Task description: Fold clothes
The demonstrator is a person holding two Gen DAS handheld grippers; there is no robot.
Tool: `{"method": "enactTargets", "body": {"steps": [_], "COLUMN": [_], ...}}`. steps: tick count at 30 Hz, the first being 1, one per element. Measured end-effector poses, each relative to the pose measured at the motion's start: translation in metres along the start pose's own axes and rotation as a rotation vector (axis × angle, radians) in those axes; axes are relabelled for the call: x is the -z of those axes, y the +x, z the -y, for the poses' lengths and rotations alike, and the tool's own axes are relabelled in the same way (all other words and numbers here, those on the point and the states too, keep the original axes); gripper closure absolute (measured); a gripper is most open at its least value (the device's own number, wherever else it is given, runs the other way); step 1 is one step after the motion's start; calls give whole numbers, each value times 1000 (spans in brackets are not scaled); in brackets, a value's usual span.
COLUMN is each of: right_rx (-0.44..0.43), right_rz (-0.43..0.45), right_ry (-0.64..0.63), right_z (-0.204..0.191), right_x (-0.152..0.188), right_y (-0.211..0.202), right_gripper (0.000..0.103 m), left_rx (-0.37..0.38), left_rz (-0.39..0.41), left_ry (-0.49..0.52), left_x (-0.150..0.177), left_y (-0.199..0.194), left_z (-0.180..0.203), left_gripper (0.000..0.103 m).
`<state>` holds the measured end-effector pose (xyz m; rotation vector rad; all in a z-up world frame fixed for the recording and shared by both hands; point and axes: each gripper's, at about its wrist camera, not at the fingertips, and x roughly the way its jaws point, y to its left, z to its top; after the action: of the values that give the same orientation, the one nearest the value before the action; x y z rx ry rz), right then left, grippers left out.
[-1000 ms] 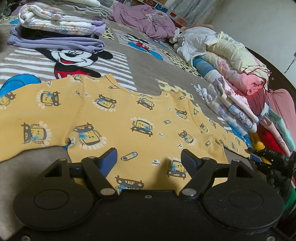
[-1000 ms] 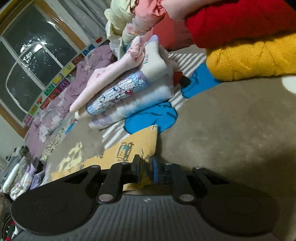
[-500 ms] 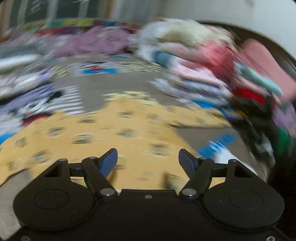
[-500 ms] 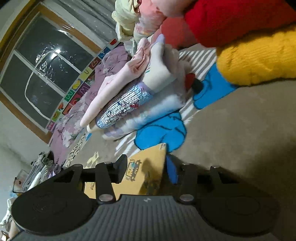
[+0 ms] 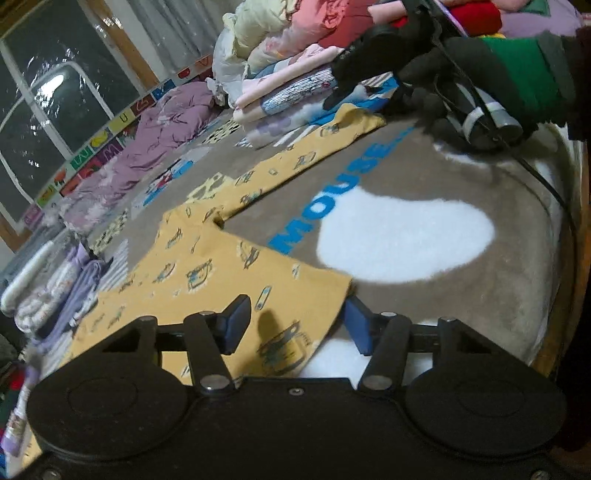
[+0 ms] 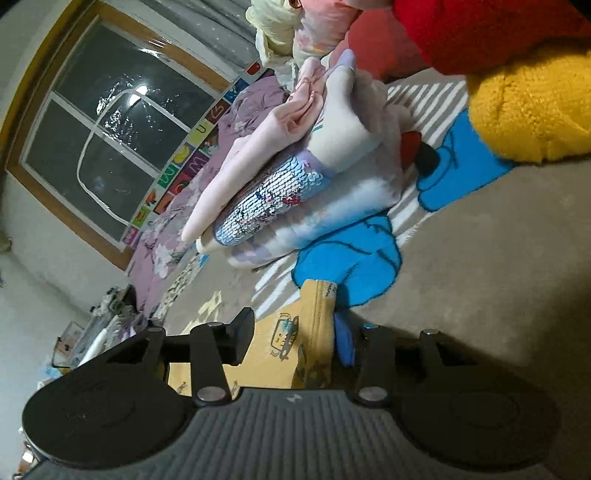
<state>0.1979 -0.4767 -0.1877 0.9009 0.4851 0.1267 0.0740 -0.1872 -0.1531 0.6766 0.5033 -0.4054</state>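
Observation:
A yellow printed shirt [image 5: 207,266] lies flat on the grey cartoon blanket [image 5: 461,177]. My left gripper [image 5: 297,323] is at the shirt's near hem corner. Its jaws are closing, with the corner lying between them and the pads clear of the cloth. The shirt's far sleeve [image 5: 332,133] stretches toward a gloved hand [image 5: 424,70] holding my right gripper. In the right wrist view, my right gripper [image 6: 293,336] stands open. The yellow sleeve cuff [image 6: 317,295] lies between its fingers on the blanket.
A stack of folded pastel clothes [image 6: 295,177] sits just beyond the cuff, with red [image 6: 480,26] and yellow knits [image 6: 528,107] to its right. Purple bedding [image 5: 162,125] lies under the window. More folded piles [image 5: 55,288] are at the left. The bed's edge [image 5: 565,258] runs along the right.
My left gripper swung sideways from the middle of the hem to its corner and rolled, its jaws narrowing. My right gripper, shut on the sleeve cuff before, let go and opened.

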Motion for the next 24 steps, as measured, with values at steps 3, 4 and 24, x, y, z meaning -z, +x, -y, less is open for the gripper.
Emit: {"method": "enactTargets", "body": {"steps": [3,4,24], "right_rx": [-26,-32,-75], "right_rz": [-8,-11,-24], "right_ry": [25,30,78], "right_z": [4,4,9], "right_x": [-2,-3,-4], "right_y": [0,0,-4], "right_gripper": [56,56,56], "left_rx": [-27,-41,-201], "left_rz": [-27,-33,-128], "left_ry": [-2,-1,-96], "left_x": [-6,-7,-27], "left_y": [0,0,15], "left_z": [8,11,27], "left_gripper": [49,51,74]}}
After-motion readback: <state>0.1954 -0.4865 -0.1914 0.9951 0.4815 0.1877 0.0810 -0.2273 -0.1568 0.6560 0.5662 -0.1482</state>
